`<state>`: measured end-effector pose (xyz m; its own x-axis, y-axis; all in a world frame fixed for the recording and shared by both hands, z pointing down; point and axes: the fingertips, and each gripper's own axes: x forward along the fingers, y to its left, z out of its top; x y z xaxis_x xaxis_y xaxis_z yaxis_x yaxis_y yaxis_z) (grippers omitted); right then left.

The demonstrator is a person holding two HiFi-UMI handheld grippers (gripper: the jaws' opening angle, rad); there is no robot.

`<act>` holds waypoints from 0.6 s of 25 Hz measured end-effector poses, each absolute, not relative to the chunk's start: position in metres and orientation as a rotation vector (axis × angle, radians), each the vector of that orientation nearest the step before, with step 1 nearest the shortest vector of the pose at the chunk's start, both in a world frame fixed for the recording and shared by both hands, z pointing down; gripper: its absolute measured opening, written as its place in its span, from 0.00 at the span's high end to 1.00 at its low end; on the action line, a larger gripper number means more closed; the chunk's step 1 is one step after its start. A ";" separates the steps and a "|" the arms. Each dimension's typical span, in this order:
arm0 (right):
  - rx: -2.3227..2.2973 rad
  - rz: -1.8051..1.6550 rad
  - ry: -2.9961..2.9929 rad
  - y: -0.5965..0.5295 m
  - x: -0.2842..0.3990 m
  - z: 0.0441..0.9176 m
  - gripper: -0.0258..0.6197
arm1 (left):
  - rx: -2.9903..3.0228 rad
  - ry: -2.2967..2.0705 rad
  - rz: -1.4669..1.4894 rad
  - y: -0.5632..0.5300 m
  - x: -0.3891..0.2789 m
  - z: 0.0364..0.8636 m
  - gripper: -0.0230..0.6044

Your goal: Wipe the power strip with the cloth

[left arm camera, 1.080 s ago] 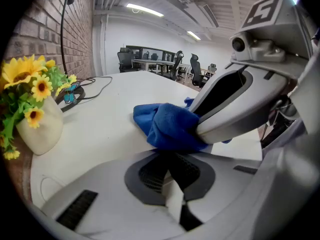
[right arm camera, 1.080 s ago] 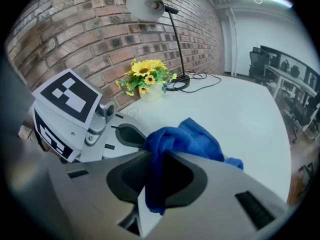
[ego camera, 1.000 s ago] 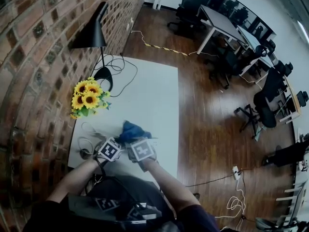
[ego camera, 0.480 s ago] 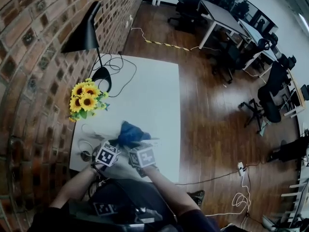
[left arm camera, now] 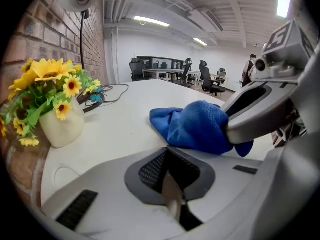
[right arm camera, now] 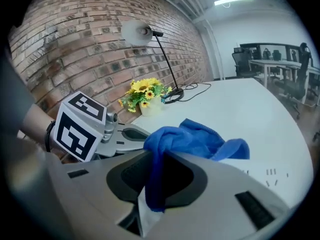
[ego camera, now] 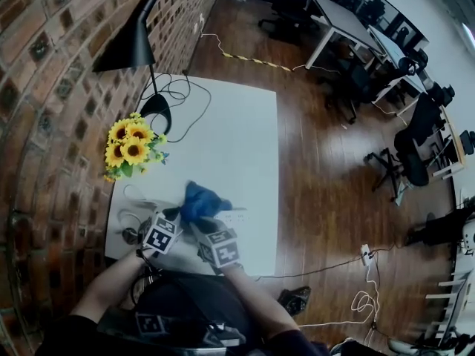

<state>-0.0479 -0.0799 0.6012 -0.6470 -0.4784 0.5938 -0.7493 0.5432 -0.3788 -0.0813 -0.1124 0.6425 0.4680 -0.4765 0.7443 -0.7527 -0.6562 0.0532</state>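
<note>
Right gripper (right arm camera: pixel 155 159) has its fingers clamped on the blue cloth (right arm camera: pixel 197 139). A fold runs down into the gap between them, and the rest bunches ahead of the tips over the white bench (ego camera: pixel 237 139).

Left gripper (left arm camera: pixel 167 151) has its fingers together with nothing between them. It sits just beside the cloth (left arm camera: pixel 197 126), at lower left of the bunch in the head view.

In the head view both grippers are at lower centre, left gripper (ego camera: pixel 177 217) and right gripper (ego camera: pixel 202 227), and both point up-frame into the cloth (ego camera: pixel 200 201).

The power strip (ego camera: pixel 236 218) is white on white and hard to make out. We read it as lying just right of the cloth bunch, near the bench's lower right edge.

In the right gripper view its socket slots (right arm camera: pixel 272 173) show at lower right, in a row going left to right. So we judge that its long axis runs across the frame, not away from us.

Key relation: the strip lies to the right of the clamped cloth, and the right gripper is the nearer one. We judge that the next stroke should drag the cloth rightward along that axis.

We cannot tell whether the cloth touches the strip's near end. The left gripper is on the far side, free to steady the strip.
</note>
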 end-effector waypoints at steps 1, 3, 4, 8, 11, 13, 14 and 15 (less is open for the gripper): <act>1.011 0.890 -2.355 -0.080 -0.045 0.602 0.86 | 2.347 -1.024 1.006 -0.113 -0.082 0.642 0.94; 1.058 0.938 -2.331 -0.081 -0.030 0.603 0.85 | 2.355 -1.007 1.006 -0.113 -0.083 0.642 0.94; 1.089 0.956 -2.324 -0.082 -0.021 0.605 0.85 | 2.361 -1.000 1.011 -0.113 -0.083 0.643 0.94; 1.186 0.968 -2.321 -0.088 0.009 0.608 0.85 | 2.365 -0.993 1.015 -0.115 -0.082 0.645 0.94; 1.188 0.952 -2.327 -0.085 0.024 0.610 0.85 | 2.337 -1.012 1.021 -0.110 -0.081 0.647 0.94; 1.193 0.967 -2.330 -0.086 0.035 0.609 0.85 | 2.340 -1.016 1.053 -0.110 -0.081 0.645 0.94; 1.201 0.986 -2.325 -0.086 0.042 0.608 0.85 | 2.346 -1.013 1.079 -0.111 -0.081 0.644 0.94; 1.211 1.006 -2.318 -0.086 0.051 0.609 0.85 | 2.348 -1.010 1.104 -0.111 -0.081 0.644 0.94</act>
